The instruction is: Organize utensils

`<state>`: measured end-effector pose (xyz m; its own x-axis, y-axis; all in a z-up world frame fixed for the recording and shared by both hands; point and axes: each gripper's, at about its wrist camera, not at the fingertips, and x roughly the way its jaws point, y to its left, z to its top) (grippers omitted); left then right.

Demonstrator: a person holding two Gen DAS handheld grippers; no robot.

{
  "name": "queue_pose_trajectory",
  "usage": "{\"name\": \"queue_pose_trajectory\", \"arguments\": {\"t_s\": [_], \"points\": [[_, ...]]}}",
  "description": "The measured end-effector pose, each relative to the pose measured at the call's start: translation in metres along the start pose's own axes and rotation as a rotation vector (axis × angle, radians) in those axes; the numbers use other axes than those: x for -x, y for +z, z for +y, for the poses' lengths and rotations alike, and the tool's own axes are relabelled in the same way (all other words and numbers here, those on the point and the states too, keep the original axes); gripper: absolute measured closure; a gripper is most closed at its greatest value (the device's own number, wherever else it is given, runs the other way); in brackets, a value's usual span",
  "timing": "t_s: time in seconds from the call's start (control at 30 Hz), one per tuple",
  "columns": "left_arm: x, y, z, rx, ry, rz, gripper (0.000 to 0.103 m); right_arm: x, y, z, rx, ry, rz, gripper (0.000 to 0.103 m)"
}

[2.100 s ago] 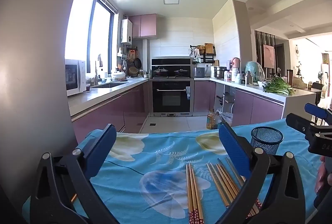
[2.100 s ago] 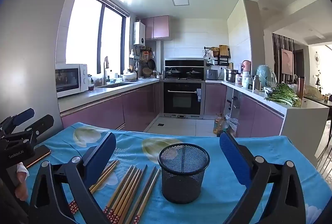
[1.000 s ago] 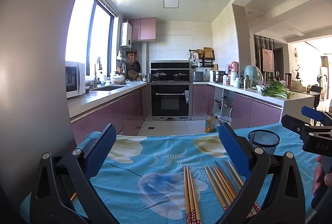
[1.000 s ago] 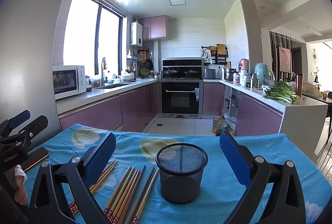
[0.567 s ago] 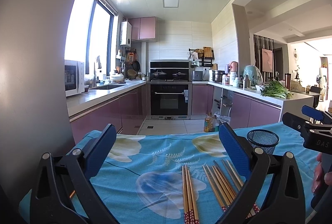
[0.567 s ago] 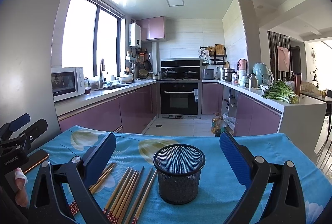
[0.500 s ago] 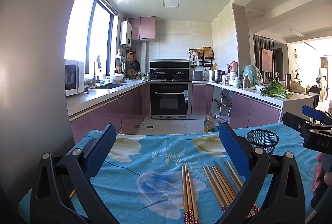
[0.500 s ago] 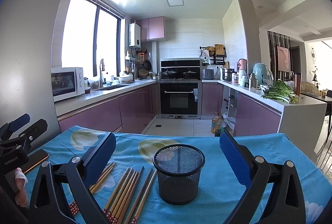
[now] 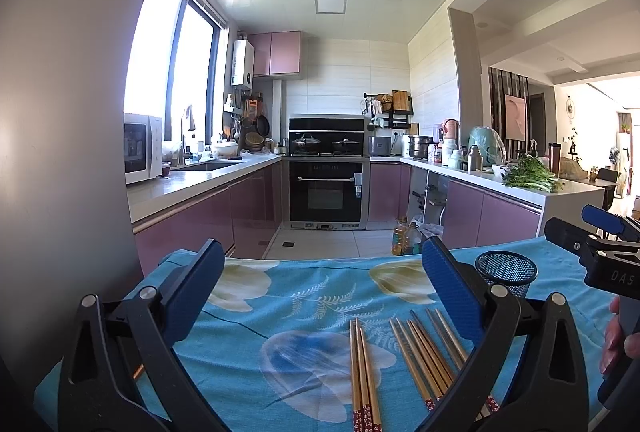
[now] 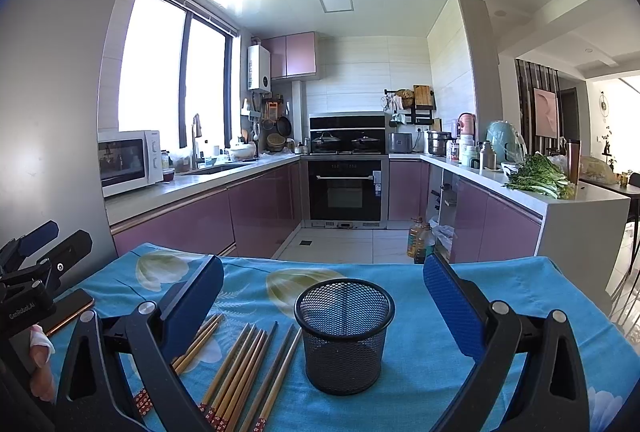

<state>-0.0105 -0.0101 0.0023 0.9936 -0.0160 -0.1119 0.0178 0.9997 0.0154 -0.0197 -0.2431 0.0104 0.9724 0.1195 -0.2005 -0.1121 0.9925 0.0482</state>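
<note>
Sunlit kitchen filled the background, with mauve cabinets (image 10: 256, 207), a black built-in oven (image 10: 345, 189), a white microwave (image 10: 128, 159) on the left counter and leafy greens (image 10: 538, 177) on the right counter. Nearest me lay a table under a turquoise cloth printed with pale flowers (image 10: 420, 364).

My left gripper (image 9: 320, 296) hung above the cloth with its blue-padded jaws spread wide and nothing between them. Below it, a pair of bamboo chopsticks with red patterned ends (image 9: 362, 372) lay side by side on the cloth, pointing away from me. Just to their right lay a looser row of more chopsticks (image 9: 426, 356), some bamboo and some greyer, partly hidden behind my left gripper's right finger.

My right gripper (image 10: 320, 300) was likewise spread wide and held nothing. Seen from its camera, a black wire-mesh cup (image 10: 344, 340) stood upright on the cloth between its fingers, apparently holding no utensils. The row of chopsticks (image 10: 244, 372) lay flat on the cloth just left of the cup, apart from it, and none stood inside.

A dark phone (image 10: 70, 308) with a copper edge lay at the cloth's left side, beneath my left gripper as the right camera saw it. My bare fingers showed at the edge of each view.
</note>
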Motion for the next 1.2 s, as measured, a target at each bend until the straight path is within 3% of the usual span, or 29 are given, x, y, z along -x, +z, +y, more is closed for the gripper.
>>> {"name": "queue_pose_trajectory", "arguments": {"t_s": [1.2], "points": [[-0.0069,-0.005,0.0021,0.01,-0.003,0.012,0.006,-0.0028,-0.0052,-0.0034,-0.008,0.001,0.004,0.006]]}}
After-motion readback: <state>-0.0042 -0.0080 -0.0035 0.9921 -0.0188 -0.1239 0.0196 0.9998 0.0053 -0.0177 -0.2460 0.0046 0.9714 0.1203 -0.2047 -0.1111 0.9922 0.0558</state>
